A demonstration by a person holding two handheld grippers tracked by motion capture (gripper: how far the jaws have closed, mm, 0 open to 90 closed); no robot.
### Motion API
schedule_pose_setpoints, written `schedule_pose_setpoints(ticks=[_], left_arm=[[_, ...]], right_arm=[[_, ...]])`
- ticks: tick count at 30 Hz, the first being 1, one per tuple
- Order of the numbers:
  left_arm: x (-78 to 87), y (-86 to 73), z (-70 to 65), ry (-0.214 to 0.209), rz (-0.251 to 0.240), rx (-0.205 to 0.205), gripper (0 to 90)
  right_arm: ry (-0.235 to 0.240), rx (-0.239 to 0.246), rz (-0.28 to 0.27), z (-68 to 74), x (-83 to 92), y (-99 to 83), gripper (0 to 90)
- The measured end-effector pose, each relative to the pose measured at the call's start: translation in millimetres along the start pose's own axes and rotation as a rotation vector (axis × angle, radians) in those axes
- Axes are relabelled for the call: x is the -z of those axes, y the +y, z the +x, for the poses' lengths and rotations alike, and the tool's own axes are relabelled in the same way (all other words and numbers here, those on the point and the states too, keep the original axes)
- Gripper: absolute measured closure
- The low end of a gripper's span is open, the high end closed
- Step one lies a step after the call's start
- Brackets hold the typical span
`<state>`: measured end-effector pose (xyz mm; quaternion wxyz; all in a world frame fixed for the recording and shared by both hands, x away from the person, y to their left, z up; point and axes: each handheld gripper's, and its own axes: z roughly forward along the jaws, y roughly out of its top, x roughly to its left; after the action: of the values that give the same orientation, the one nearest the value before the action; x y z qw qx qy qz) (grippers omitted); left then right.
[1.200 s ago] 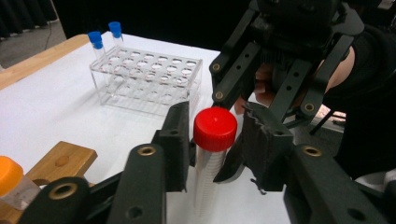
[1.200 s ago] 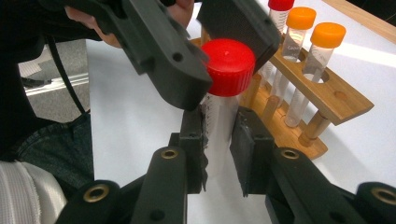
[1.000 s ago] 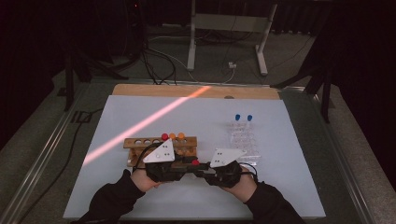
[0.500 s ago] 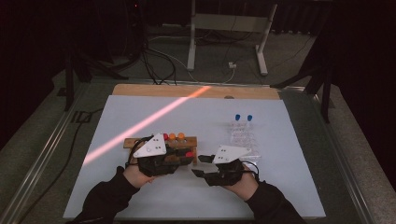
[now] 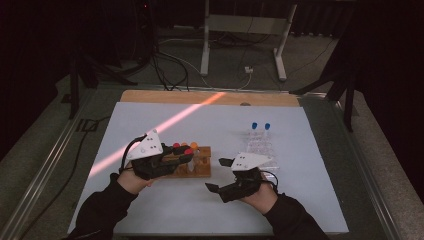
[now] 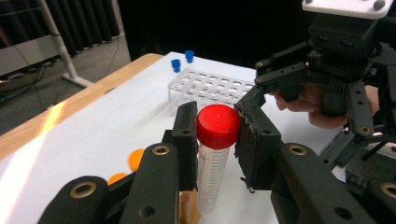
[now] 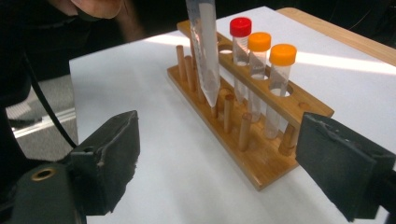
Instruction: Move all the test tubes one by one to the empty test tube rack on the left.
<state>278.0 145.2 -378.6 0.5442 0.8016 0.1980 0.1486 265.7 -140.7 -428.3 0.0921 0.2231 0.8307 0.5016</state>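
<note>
My left gripper (image 6: 217, 140) is shut on a clear tube with a red cap (image 6: 217, 126), gripped just under the cap. In the high view the left gripper (image 5: 186, 155) holds it over the wooden rack (image 5: 200, 167). From the right gripper view the held tube (image 7: 205, 46) hangs tilted, its pointed tip just above the rack's (image 7: 261, 163) holes. The rack carries one red-capped tube (image 7: 240, 28) and two orange-capped tubes (image 7: 259, 42). My right gripper (image 7: 226, 161) has just been opening; its jaws stand wide with nothing between them, in front of the rack (image 5: 216, 174).
A clear plastic rack (image 5: 260, 147) with two blue-capped tubes (image 5: 254, 125) at its far end stands right of the wooden rack. A white mat (image 5: 150, 120) covers the table, with a wooden strip (image 5: 165, 96) along its far edge.
Both grippers met at one tube in front of the rack. The right jaws have opened and let go; the left gripper has carried the tube left and up over the rack.
</note>
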Motion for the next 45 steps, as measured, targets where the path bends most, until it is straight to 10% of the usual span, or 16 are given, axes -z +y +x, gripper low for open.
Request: schedule_pose_setpoints(ticks=[16, 30, 45], left_arm=[[33.1, 3.4, 26.1, 0.149, -0.025, 0.023, 71.5], [28.2, -16.0, 48.3, 0.241, 0.001, 0.071, 71.5], [9.4, -35.8, 55.0, 0.223, 0.053, 0.11, 71.5]], right_arm=[[0.013, -0.003, -0.01, -2.4, 3.1, 0.4, 0.0], [0.005, 0.03, -0.019, -0.6, 1.9, -1.9, 0.0], [0.004, 0.042, -0.024, -2.1, 2.5, -3.1, 0.0]])
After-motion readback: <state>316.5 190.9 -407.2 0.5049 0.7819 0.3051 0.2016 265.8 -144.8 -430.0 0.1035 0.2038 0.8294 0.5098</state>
